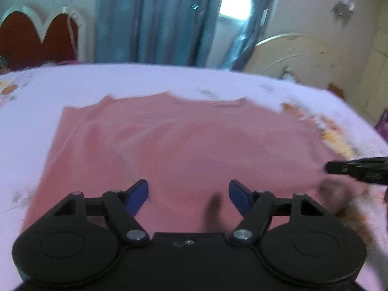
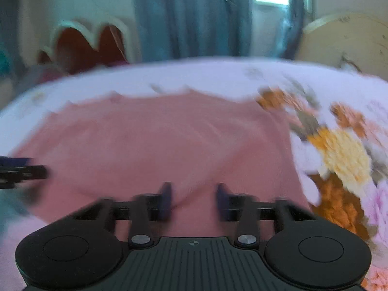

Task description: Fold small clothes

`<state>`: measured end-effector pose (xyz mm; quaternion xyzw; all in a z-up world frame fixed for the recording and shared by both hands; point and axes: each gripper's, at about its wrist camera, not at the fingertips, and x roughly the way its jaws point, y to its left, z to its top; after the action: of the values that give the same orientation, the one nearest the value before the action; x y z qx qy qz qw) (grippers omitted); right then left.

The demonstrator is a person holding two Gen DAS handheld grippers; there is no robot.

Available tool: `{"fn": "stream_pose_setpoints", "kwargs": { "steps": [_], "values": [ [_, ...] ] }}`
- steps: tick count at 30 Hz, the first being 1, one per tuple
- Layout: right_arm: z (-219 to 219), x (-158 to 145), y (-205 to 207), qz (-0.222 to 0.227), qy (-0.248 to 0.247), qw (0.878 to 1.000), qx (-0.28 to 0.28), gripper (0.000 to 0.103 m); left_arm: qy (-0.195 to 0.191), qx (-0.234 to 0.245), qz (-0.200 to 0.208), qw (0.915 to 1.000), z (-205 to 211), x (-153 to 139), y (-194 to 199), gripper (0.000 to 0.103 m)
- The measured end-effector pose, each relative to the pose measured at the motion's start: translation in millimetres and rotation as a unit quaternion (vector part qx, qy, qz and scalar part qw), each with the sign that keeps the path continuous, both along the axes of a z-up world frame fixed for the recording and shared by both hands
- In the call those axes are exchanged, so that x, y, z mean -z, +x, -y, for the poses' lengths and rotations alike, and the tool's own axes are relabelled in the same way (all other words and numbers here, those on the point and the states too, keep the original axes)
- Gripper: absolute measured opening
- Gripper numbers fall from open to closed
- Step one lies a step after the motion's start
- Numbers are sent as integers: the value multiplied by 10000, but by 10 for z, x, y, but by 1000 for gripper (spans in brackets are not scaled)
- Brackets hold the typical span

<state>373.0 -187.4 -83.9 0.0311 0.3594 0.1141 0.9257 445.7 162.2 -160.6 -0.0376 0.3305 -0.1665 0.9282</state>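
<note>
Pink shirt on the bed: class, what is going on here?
A person holds two tongs over a pink shirt lying flat on a floral bedsheet. The left tongs stand open above its near hem; the right tongs also show a gap, with fabric bunched between. Both pictures are blurred.

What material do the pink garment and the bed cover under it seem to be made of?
Pink garment: probably a soft, matte knit such as cotton; it lies limp, with shallow creases and no shine. Floral bed cover: probably a thin printed woven sheet, matte; the picture is blurred, so the weave cannot be seen.
</note>
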Motion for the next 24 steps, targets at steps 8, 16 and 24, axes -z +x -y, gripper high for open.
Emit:
{"fn": "stream_pose_setpoints", "kwargs": {
  "steps": [8, 16, 24],
  "values": [
    [-679, 86, -313, -226, 283, 9963, -776, 2, -47, 200, -376, 9991, 442, 132, -213, 40],
    [-828, 277, -322, -452, 235, 9946, -903, 2, 118, 136, -368, 9992, 407, 223, -251, 40],
    [30, 217, -328, -368, -59, 9992, 140, 2, 282, -513, -261, 9979, -305, 201, -352, 40]
  ]
}}
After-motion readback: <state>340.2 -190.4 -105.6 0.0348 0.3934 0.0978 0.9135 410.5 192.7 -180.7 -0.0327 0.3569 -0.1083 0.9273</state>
